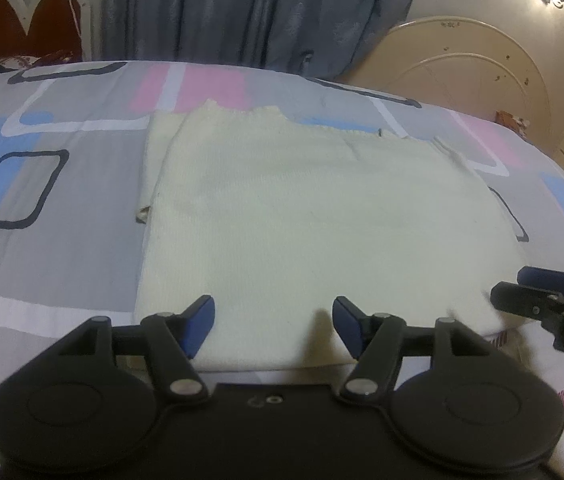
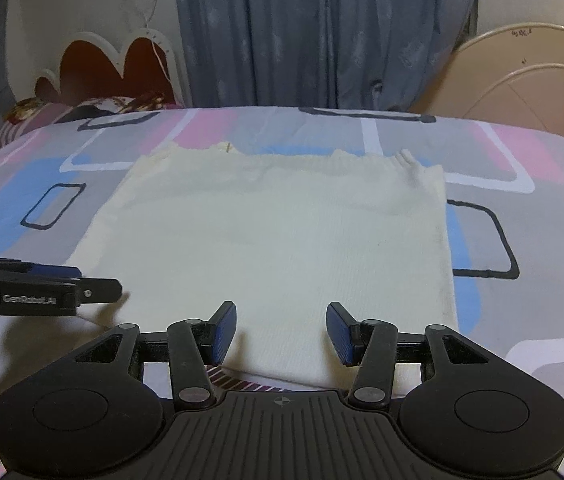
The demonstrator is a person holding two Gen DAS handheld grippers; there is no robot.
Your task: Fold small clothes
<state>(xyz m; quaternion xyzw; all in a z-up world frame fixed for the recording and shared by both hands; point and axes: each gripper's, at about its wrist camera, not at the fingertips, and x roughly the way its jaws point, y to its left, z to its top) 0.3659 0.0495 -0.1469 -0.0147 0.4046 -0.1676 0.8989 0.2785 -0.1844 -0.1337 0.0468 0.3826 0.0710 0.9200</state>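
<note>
A cream knitted garment (image 1: 302, 216) lies flat on the patterned bedsheet (image 1: 62, 232), with a folded layer showing along its left side. It also shows in the right wrist view (image 2: 274, 232). My left gripper (image 1: 274, 326) is open and empty, its blue pads over the garment's near edge toward the left. My right gripper (image 2: 281, 332) is open and empty over the near edge toward the right. Each gripper shows at the side of the other's view: the right one (image 1: 522, 292), the left one (image 2: 94, 284).
The bed carries a grey, pink and blue sheet (image 2: 522, 240). A heart-shaped headboard (image 2: 122, 68) and pillows stand at the far left. Blue curtains (image 2: 322, 32) hang behind. A cream rounded headboard (image 1: 462, 64) leans at the right.
</note>
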